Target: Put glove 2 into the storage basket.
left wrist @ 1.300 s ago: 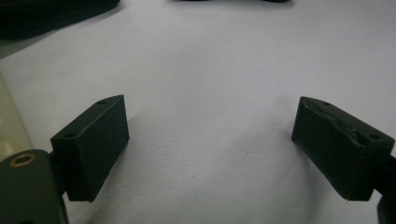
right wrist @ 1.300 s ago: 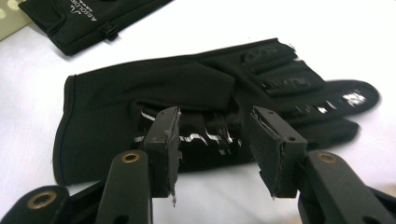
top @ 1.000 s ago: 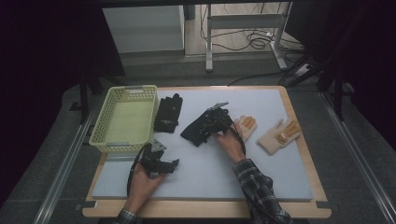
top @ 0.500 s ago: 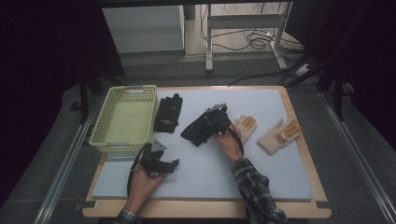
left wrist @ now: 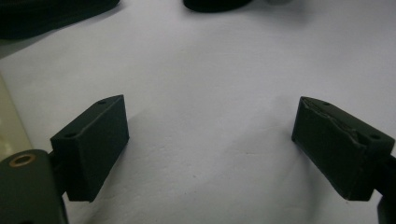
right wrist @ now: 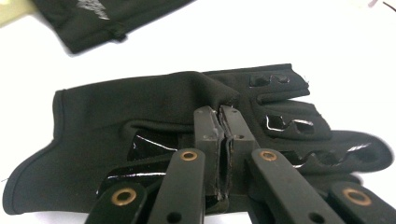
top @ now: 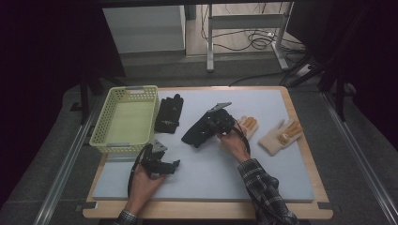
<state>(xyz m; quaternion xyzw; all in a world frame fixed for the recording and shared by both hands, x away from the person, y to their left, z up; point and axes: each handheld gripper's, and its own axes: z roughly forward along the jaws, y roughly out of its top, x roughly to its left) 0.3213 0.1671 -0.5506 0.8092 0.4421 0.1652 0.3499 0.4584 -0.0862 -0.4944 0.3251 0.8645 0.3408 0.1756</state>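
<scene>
A black glove point(top: 197, 133) lies at the middle of the white mat, and my right gripper point(top: 213, 126) is shut on it. In the right gripper view the jaws point(right wrist: 219, 114) pinch a raised fold of this black glove point(right wrist: 140, 102) near its palm. A second black glove point(top: 169, 114) lies flat beside the basket, and its edge also shows in the right gripper view point(right wrist: 93, 18). My left gripper point(top: 173, 165) rests low on the mat near the front left. It stands open point(left wrist: 210, 135) over bare mat, with nothing between the jaws.
A yellow-green mesh basket point(top: 110, 117) stands at the left edge of the mat. Two tan gloves point(top: 247, 124) point(top: 280, 136) lie to the right of my right hand. The wooden table border point(top: 206, 211) runs along the front.
</scene>
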